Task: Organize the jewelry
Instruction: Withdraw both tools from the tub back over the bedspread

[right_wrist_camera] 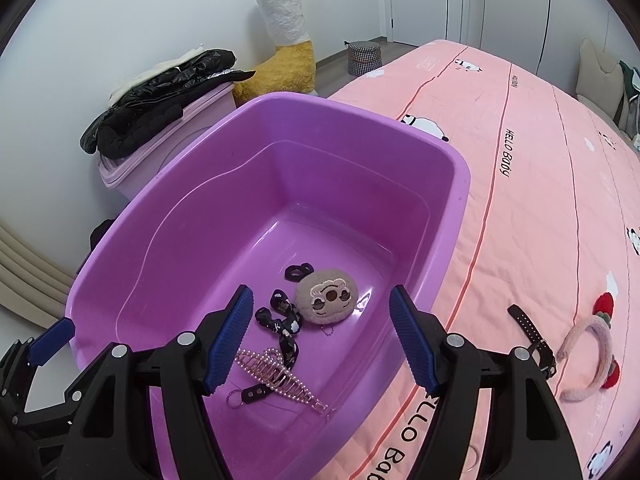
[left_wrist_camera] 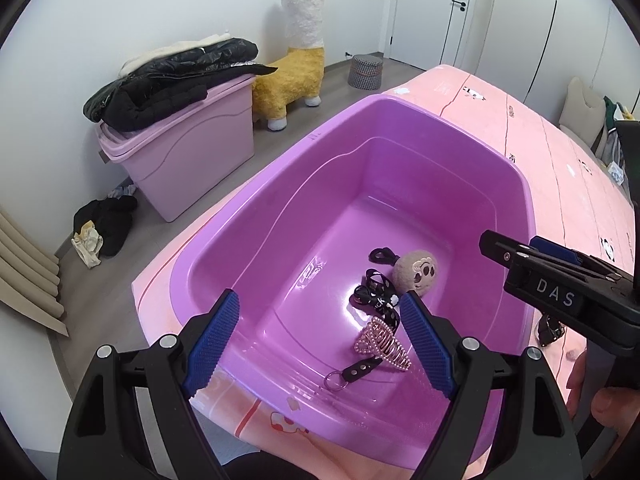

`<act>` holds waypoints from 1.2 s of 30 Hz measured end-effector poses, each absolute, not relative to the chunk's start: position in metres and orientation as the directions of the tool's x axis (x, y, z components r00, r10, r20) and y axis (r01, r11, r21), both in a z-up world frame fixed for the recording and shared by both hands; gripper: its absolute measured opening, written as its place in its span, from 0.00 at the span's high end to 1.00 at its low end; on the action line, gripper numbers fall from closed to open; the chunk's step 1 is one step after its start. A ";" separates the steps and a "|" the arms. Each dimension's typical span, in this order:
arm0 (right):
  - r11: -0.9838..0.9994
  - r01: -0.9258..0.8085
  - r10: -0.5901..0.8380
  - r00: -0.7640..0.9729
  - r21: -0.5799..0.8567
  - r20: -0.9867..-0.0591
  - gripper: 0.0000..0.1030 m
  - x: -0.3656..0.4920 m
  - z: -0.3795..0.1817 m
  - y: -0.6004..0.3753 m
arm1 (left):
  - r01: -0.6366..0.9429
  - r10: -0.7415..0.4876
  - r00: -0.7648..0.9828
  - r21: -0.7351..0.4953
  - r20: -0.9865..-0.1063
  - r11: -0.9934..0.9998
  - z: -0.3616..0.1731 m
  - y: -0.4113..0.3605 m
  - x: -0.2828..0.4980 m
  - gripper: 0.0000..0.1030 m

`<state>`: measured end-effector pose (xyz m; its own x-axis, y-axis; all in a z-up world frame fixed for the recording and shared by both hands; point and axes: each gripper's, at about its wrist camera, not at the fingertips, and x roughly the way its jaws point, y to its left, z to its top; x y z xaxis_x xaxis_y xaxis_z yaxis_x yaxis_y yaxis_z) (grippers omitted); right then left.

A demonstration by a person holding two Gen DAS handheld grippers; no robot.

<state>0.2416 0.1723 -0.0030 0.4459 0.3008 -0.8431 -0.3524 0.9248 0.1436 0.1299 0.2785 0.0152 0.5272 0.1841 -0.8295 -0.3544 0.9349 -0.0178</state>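
We hold the left hand-held gripper (left_wrist_camera: 320, 338) and the right hand-held gripper (right_wrist_camera: 320, 334) over the purple tub (right_wrist_camera: 448, 152) on the bed (right_wrist_camera: 540, 184), both spread wide with nothing gripped. Below and ahead of their fingers, in the tub, lie a pearl hair clip (left_wrist_camera: 382, 342), a black patterned strap (right_wrist_camera: 282, 326) and a plush face charm (right_wrist_camera: 326, 300). Only the right view shows, to that gripper's right on the bedspread, a pink headband (right_wrist_camera: 588, 354) and a black studded strap (right_wrist_camera: 534, 338) — plus "HELLO Baby" lettering. Only the left view shows "DAS" on the other gripper.
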 end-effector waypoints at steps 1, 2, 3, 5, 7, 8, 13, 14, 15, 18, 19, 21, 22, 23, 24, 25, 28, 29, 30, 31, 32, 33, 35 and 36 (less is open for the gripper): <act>0.925 -0.353 0.300 0.446 0.142 -0.843 0.34 0.240 -0.003 0.172 | -0.354 0.185 0.528 -0.017 -0.829 0.935 0.016 0.277 0.128 0.22; 0.925 -0.353 0.301 0.446 0.144 -0.843 0.34 0.238 -0.002 0.171 | -0.354 0.185 0.529 -0.018 -0.828 0.935 0.017 0.276 0.127 0.22; 0.925 -0.352 0.302 0.446 0.146 -0.843 0.34 0.236 -0.002 0.170 | -0.354 0.185 0.530 -0.018 -0.828 0.935 0.018 0.276 0.126 0.22; 0.925 -0.348 0.307 0.444 0.154 -0.842 0.34 0.232 -0.001 0.168 | -0.355 0.186 0.531 -0.018 -0.827 0.935 0.020 0.275 0.123 0.22; 0.924 -0.345 0.313 0.445 0.162 -0.839 0.34 0.227 0.001 0.165 | -0.358 0.186 0.533 -0.021 -0.825 0.933 0.023 0.274 0.119 0.22; 0.924 -0.345 0.315 0.447 0.163 -0.837 0.34 0.224 0.002 0.164 | -0.358 0.187 0.534 -0.021 -0.825 0.933 0.024 0.273 0.118 0.22; 0.923 -0.340 0.327 0.453 0.179 -0.829 0.34 0.209 0.008 0.154 | -0.355 0.193 0.545 -0.015 -0.816 0.935 0.032 0.266 0.107 0.22; 0.923 -0.339 0.329 0.455 0.181 -0.827 0.34 0.205 0.009 0.152 | -0.355 0.192 0.546 -0.017 -0.815 0.935 0.033 0.265 0.105 0.22; 0.924 -0.338 0.329 0.459 0.180 -0.826 0.34 0.201 0.010 0.149 | -0.353 0.190 0.548 -0.019 -0.814 0.935 0.034 0.263 0.102 0.22; 0.926 -0.330 0.329 0.465 0.184 -0.822 0.34 0.190 0.013 0.139 | -0.343 0.188 0.553 -0.017 -0.812 0.939 0.038 0.256 0.095 0.22; 0.927 -0.325 0.330 0.467 0.187 -0.820 0.34 0.186 0.014 0.134 | -0.337 0.186 0.556 -0.016 -0.810 0.941 0.039 0.253 0.092 0.22; 0.929 -0.310 0.335 0.472 0.202 -0.816 0.34 0.179 0.014 0.124 | -0.328 0.184 0.560 -0.012 -0.808 0.945 0.041 0.247 0.087 0.22; 0.929 -0.305 0.337 0.470 0.209 -0.815 0.34 0.175 0.014 0.120 | -0.323 0.183 0.561 -0.010 -0.808 0.946 0.042 0.244 0.085 0.22; 0.930 -0.301 0.337 0.471 0.211 -0.815 0.34 0.172 0.013 0.116 | -0.316 0.179 0.562 -0.009 -0.808 0.949 0.042 0.241 0.083 0.22; 0.932 -0.295 0.334 0.474 0.210 -0.815 0.34 0.168 0.013 0.111 | -0.309 0.176 0.563 -0.008 -0.807 0.951 0.043 0.237 0.081 0.22; 0.935 -0.287 0.329 0.478 0.209 -0.814 0.34 0.163 0.012 0.105 | -0.302 0.175 0.564 -0.005 -0.807 0.953 0.043 0.233 0.079 0.22; 0.940 -0.265 0.323 0.490 0.215 -0.810 0.34 0.150 0.011 0.089 | -0.283 0.164 0.566 -0.004 -0.808 0.959 0.043 0.222 0.072 0.22; 0.942 -0.255 0.322 0.492 0.219 -0.809 0.34 0.146 0.010 0.084 | -0.278 0.159 0.567 -0.006 -0.808 0.961 0.043 0.219 0.070 0.22; 0.943 -0.244 0.321 0.496 0.226 -0.807 0.34 0.140 0.008 0.076 | -0.271 0.152 0.567 -0.009 -0.809 0.963 0.043 0.215 0.068 0.22; 0.944 -0.234 0.321 0.497 0.232 -0.806 0.34 0.135 0.007 0.070 | -0.267 0.149 0.566 -0.010 -0.811 0.964 0.042 0.212 0.067 0.22; 0.945 -0.224 0.321 0.497 0.238 -0.806 0.34 0.131 0.004 0.063 | -0.260 0.141 0.565 -0.013 -0.813 0.966 0.041 0.207 0.065 0.22; 0.946 -0.213 0.320 0.498 0.244 -0.806 0.34 0.126 0.002 0.056 | -0.255 0.136 0.564 -0.015 -0.815 0.967 0.040 0.203 0.064 0.22; 0.949 -0.192 0.313 0.497 0.249 -0.809 0.34 0.119 -0.003 0.042 | -0.241 0.121 0.559 -0.021 -0.821 0.970 0.037 0.196 0.063 0.22; 0.951 -0.182 0.308 0.499 0.250 -0.810 0.34 0.116 -0.005 0.036 | -0.232 0.113 0.557 -0.024 -0.823 0.972 0.036 0.192 0.062 0.22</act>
<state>0.1158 0.0360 -0.0050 0.4990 0.3079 -0.8101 -0.1817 0.9511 0.2496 0.0620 0.1918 0.0357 0.5573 0.1130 -0.8226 -0.2323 0.9724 -0.0237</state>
